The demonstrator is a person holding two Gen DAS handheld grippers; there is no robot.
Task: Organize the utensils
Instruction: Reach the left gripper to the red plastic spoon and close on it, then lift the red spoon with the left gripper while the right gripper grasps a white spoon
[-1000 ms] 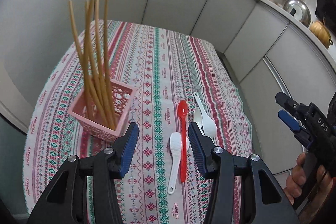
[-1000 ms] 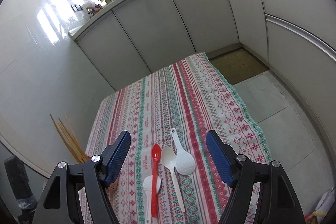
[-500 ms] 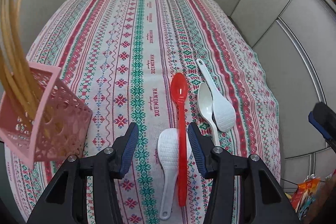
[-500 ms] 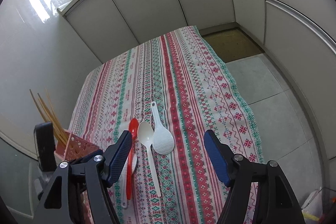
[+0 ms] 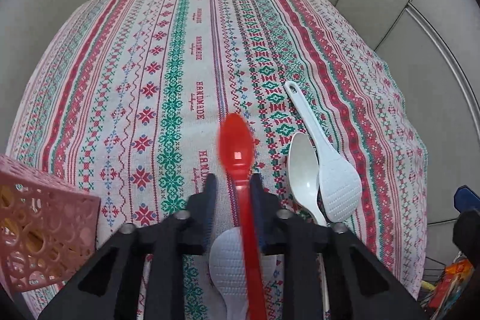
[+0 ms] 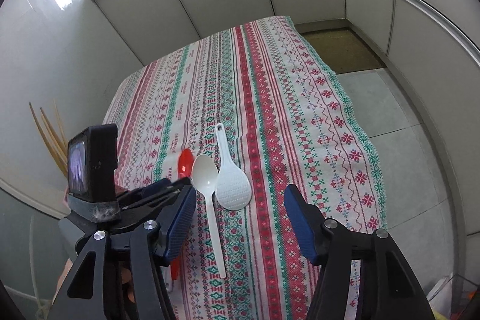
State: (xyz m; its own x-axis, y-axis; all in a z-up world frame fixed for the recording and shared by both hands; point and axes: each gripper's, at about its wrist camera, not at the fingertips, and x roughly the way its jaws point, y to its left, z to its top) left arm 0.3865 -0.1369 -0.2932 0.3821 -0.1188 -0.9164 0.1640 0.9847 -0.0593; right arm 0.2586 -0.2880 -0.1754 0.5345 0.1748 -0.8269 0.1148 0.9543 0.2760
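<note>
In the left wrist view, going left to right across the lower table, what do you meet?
Pink basket → left gripper around the red spoon → white spoon → white rice paddle.

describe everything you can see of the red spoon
The red spoon looks like glossy, translucent plastic, with an oval bowl and a long straight handle. The handle runs between the closing fingers of the left gripper, bowl pointing away. It lies over a white rice paddle on the patterned tablecloth; whether it is lifted is unclear.

Two spoons (image 5: 236,152), two rice paddles (image 5: 337,185)
</note>
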